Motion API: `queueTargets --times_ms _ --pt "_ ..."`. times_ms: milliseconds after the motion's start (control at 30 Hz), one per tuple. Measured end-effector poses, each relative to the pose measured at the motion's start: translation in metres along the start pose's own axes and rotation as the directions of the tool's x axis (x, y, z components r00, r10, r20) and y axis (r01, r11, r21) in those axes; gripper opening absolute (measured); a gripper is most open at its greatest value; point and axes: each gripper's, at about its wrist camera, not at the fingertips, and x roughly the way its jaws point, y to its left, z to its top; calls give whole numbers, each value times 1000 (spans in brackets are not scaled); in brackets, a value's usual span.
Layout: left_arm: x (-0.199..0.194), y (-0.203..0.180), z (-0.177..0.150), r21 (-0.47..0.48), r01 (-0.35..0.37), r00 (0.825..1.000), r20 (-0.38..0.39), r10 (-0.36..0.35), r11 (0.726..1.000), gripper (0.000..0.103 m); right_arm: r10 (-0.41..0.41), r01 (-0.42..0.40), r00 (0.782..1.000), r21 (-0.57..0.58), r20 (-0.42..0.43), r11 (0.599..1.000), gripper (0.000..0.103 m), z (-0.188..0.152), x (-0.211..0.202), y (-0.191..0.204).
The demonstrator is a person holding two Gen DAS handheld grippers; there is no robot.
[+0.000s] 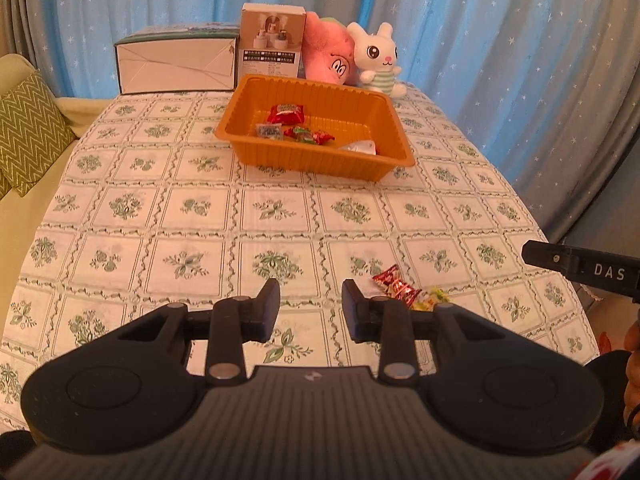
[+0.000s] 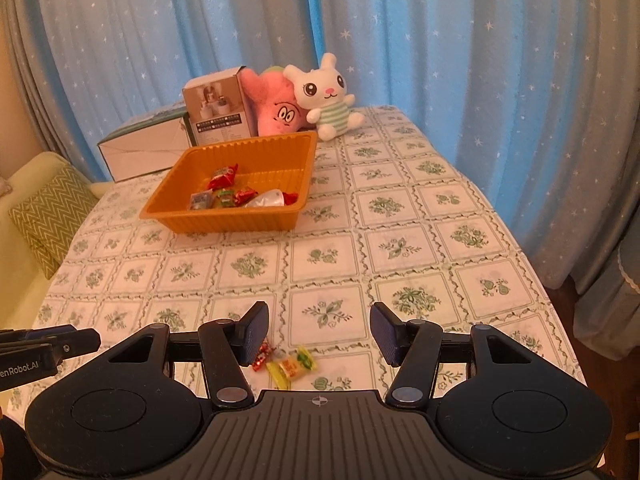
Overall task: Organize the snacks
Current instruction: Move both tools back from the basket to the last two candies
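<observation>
The orange tray (image 2: 240,216), upper left in the right view, already has several candies inside. Two candies (image 2: 286,362) wait at the bottom, near the table's front edge. The left gripper (image 1: 310,308) and right gripper (image 2: 318,330) both gape, holding nothing. Lots of bare cloth lies between.

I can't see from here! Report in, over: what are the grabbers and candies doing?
Both grippers open, empty: left, right. Two wrapped candies loose on the tablecloth near them. Orange tray holds the rest. Path clear.
</observation>
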Motion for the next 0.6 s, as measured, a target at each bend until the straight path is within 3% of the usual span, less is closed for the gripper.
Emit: queueTargets --times_ms 467,600 --pt "15 2 -18 -4 -4 999 -45 4 1000 30 -15 15 999 6 -43 1000 56 -52 10 -23" --pt "22 -2 -20 8 3 998 -56 -2 1000 30 12 -11 998 20 -56 1000 56 -59 17 -23"
